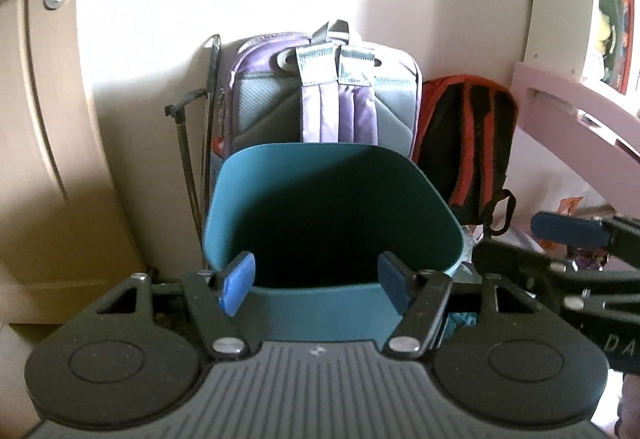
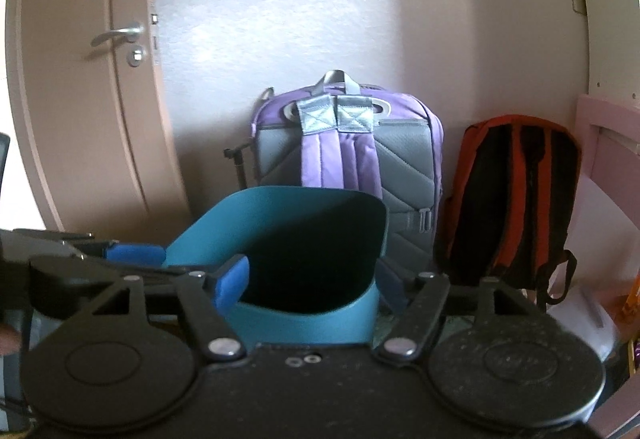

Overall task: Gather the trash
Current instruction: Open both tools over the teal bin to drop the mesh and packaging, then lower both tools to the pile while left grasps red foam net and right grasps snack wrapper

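A teal trash bin (image 1: 332, 207) stands on the floor in front of a wall; its inside is dark and I cannot see what it holds. My left gripper (image 1: 316, 283) is open and empty, just above the bin's near rim. My right gripper (image 2: 306, 285) is open and empty over the bin's (image 2: 288, 223) near right side. The right gripper also shows at the right edge of the left wrist view (image 1: 568, 235). The left gripper shows at the left of the right wrist view (image 2: 132, 253).
A purple and grey backpack (image 1: 324, 95) leans on the wall behind the bin. An orange and black backpack (image 1: 468, 135) stands to its right. A door (image 1: 44, 87) is on the left. Pink furniture (image 1: 572, 127) is on the right. Colourful wrappers (image 1: 576, 259) lie low right.
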The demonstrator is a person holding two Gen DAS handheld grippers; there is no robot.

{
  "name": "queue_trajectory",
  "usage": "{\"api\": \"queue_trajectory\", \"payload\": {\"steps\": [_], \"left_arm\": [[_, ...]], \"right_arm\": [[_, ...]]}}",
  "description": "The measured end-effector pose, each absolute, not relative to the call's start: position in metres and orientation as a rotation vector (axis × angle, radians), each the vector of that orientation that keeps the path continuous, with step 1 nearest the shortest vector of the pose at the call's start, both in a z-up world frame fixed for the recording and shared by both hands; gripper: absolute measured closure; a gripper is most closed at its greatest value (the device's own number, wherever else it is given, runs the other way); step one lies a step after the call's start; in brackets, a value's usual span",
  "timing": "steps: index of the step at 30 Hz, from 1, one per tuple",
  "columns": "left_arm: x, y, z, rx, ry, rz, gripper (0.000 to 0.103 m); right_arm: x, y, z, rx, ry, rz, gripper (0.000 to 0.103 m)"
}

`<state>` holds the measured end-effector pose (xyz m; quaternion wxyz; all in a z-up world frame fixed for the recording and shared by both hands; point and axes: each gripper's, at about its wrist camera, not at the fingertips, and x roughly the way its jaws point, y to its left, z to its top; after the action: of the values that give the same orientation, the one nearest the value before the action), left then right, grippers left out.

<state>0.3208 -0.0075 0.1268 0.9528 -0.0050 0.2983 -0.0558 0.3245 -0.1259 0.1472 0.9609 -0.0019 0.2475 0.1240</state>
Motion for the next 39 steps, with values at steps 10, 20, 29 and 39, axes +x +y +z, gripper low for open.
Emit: {"api": "queue_trajectory", "payload": {"steps": [10, 20, 29, 39], "left_arm": [[0.26, 0.011, 0.12, -0.014, 0.596, -0.142, 0.029], [0.221, 0.03, 0.062, -0.013, 0.638, -0.141, 0.024], [0.226, 0.044, -0.022, -0.068, 0.785, -0.076, 0.01], [0.257, 0.059, -0.156, -0.162, 1.091, -0.012, 0.01]], "right_arm": [[0.268, -0.115, 0.142, -0.035, 0.502, 0.322, 0.031], [0.241, -0.097, 0.087, -0.071, 0.591, 0.397, 0.03], [0.248, -0.096, -0.007, -0.047, 0.755, 0.406, 0.029], [0.258, -0.107, -0.138, -0.083, 0.955, 0.425, 0.029]]}}
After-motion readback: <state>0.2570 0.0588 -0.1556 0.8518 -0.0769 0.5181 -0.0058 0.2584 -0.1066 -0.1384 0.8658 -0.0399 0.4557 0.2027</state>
